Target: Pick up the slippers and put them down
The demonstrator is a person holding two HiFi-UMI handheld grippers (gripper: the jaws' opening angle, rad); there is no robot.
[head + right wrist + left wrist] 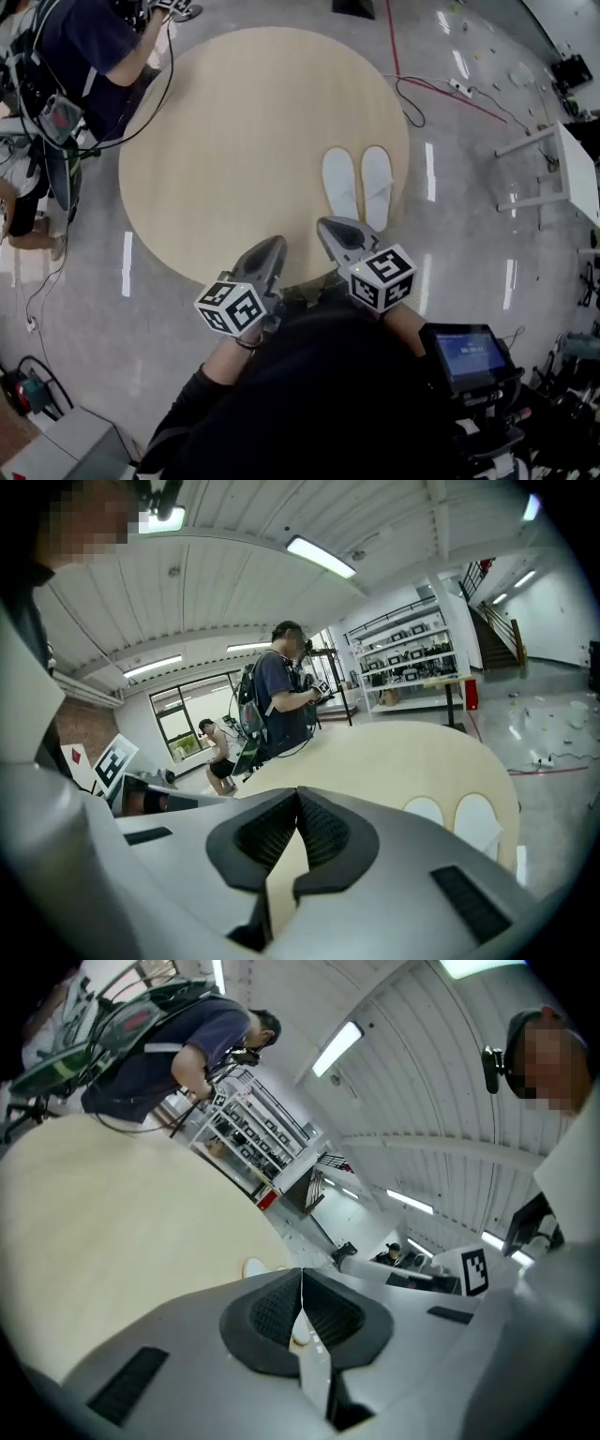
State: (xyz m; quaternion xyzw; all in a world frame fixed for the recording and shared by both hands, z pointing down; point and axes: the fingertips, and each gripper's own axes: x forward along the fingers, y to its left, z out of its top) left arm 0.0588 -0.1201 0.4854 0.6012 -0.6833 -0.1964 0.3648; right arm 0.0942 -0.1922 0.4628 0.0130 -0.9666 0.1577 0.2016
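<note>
Head view: tools point(276, 244) point(330, 226) abreast, tips forward

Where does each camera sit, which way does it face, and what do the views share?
Head view: on the person's head, facing steeply down at the table and slippers; shows both forearms, the left gripper and right gripper.
Left gripper view: on the left gripper, facing along its shut, empty jaws across the table toward a bystander; wearer's head top right.
Right gripper view: on the right gripper, facing along its shut, empty jaws across the table, slippers at right; wearer's head top left.
Shared: all three show the table and bystander.
</note>
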